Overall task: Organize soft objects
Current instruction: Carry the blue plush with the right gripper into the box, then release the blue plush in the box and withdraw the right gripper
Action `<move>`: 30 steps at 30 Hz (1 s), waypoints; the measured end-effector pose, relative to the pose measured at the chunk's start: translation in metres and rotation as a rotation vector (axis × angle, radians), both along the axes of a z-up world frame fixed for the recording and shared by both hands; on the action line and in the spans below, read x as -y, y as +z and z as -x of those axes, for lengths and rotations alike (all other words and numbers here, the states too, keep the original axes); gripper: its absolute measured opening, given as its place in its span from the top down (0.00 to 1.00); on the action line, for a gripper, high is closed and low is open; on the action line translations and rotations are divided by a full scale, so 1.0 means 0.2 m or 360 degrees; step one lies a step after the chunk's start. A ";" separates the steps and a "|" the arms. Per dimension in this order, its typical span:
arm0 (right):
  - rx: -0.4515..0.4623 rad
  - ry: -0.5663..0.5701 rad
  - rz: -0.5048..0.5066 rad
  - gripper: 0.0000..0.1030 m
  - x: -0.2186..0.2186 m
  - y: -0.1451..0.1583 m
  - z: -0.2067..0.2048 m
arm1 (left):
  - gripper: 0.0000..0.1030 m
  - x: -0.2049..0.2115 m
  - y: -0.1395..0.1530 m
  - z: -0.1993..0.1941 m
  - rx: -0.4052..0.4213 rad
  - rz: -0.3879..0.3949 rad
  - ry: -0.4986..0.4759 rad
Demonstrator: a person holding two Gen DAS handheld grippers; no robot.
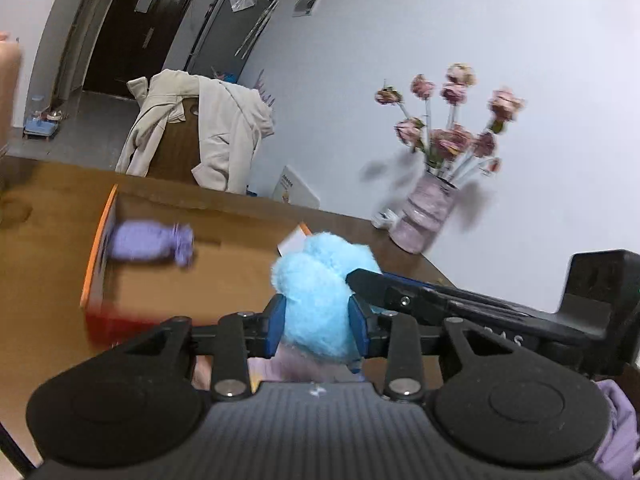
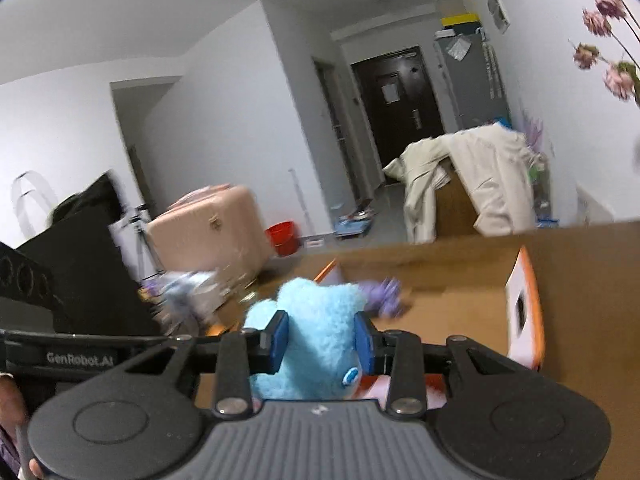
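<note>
A brown bench [image 1: 44, 264] is seen in a white-walled room, with an open cardboard box [image 1: 208, 276] on it and a vase of dried flowers [image 1: 430, 212] near the wall. One purple soft toy [image 1: 150, 240] is already lying in the box, so the sorting is judged partly done. The blue plush toy [image 1: 320, 300] is held above the bench just short of the box, clamped on one side by the left gripper [image 1: 316, 328] and on the other by the right gripper [image 2: 320, 342], both angled slightly downward toward the box.

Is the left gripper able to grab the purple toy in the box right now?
Probably not yet. The left gripper is already shut on the blue plush toy, so its pads are full. The purple toy lies in the open cardboard box, uncovered, once the blue one is dropped.
</note>
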State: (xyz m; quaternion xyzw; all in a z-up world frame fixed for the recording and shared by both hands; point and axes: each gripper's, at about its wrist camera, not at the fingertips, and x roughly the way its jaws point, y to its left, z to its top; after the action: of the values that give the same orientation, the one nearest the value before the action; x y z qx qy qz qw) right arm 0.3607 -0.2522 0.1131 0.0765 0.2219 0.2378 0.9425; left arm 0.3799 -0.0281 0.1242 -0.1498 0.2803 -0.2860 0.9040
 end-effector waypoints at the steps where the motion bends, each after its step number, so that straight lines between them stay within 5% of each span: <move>1: -0.0024 -0.0022 0.0010 0.66 0.02 0.02 -0.11 | 0.66 0.03 0.01 -0.13 -0.0045 0.0008 -0.0016; 6: -0.0265 -0.0074 0.0045 0.67 0.15 -0.07 -0.70 | 0.66 0.20 -0.12 -0.70 -0.0336 0.0083 0.0073; 13: -0.0553 -0.0233 0.0080 0.67 0.30 -0.40 -1.25 | 0.70 0.39 -0.46 -1.14 -0.0595 0.0099 0.0186; 17: -0.0562 -0.0302 0.0182 0.66 0.29 -0.52 -1.33 | 0.70 0.42 -0.55 -1.23 -0.0644 0.0077 0.0224; 21: -0.0478 -0.0357 0.0309 0.63 0.24 -0.50 -1.30 | 0.66 0.43 -0.54 -1.17 -0.0540 -0.0056 0.0200; 30: -0.0199 -0.0274 0.0377 0.47 0.22 -0.04 -0.92 | 0.50 0.30 -0.10 -0.85 -0.0241 -0.0303 0.0286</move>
State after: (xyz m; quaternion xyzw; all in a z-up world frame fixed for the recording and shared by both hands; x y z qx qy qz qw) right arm 0.5456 -0.2958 0.1054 -0.0017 0.2993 0.1232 0.9462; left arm 0.5498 -0.0880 0.1042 -0.1091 0.3588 -0.1639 0.9124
